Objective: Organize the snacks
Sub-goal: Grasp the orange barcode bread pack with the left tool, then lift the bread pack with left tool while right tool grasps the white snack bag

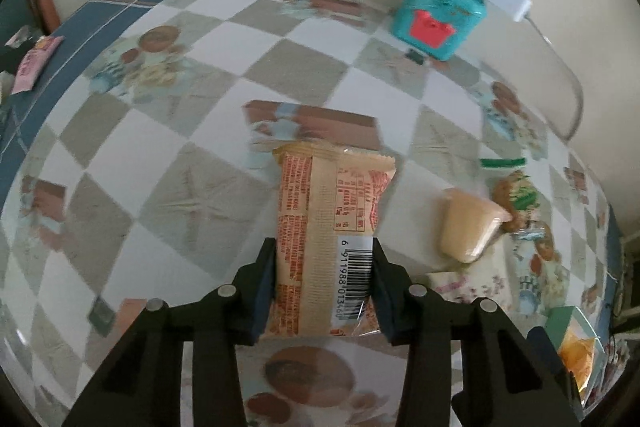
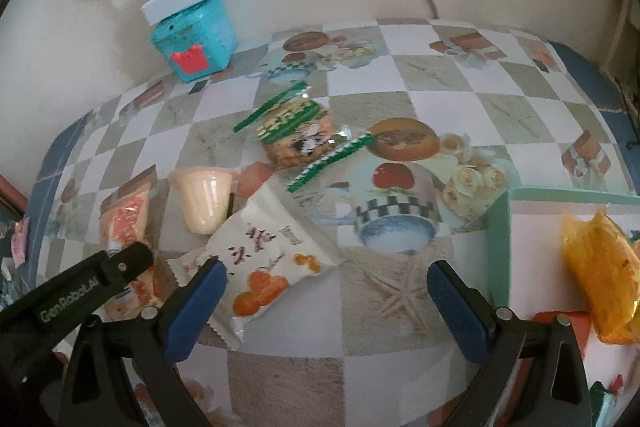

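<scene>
Our left gripper (image 1: 324, 279) is clamped on the orange wafer pack (image 1: 332, 227), just above the table (image 1: 200, 187); right gripper (image 2: 326, 291) hangs spread wide by the white snack bag (image 2: 260, 263). We'd carry the pack level to the green box (image 2: 504, 227) and release low inside.

Left tongs (image 1: 325, 259): black plastic frame, angular ribbed arms, blue pads on inner finger faces, round silver screw heads on top. Right tongs (image 2: 327, 285): same black frame, blue pads, silver screws. White "GenRobot.AI" lettering on the left tongs' black side.
</scene>
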### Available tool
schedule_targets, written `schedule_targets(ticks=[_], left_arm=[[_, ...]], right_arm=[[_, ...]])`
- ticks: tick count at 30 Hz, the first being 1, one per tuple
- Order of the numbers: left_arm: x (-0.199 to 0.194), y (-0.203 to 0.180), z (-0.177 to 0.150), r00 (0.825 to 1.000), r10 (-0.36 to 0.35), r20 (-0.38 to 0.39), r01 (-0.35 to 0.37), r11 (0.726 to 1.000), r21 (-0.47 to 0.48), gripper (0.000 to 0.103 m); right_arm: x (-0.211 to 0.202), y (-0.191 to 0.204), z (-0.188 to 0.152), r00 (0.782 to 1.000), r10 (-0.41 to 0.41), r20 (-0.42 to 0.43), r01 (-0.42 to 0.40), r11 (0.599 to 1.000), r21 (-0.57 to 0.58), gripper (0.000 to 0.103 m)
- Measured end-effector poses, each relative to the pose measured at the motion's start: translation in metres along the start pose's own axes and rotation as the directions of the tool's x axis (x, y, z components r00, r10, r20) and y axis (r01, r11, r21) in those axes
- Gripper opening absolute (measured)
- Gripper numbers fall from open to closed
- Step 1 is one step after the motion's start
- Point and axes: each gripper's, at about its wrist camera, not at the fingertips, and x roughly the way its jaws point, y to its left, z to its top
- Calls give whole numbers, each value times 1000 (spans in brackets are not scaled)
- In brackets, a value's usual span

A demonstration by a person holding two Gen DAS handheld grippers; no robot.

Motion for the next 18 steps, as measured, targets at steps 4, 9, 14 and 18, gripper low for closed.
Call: schedule_targets(ticks=[4, 9, 14, 18], left_arm=[[-2, 17, 1, 1000, 14, -9, -14, 999, -40, 44], [-2, 32, 2, 1000, 25, -13, -26, 997, -73, 44], [-2, 31, 1, 999, 33, -10, -33, 997, -69, 44], [-3, 31, 2, 1000, 30, -11, -30, 997, -69, 44]], right_arm=[[4, 14, 1, 1000, 0, 6, 0, 999, -37, 102], [13, 22, 6, 1000, 12, -22, -12, 999, -34, 102], [20, 28, 15, 999, 8, -53, -8, 1000, 5, 101], [22, 29, 15, 998, -21, -58, 22, 1000, 12, 100]])
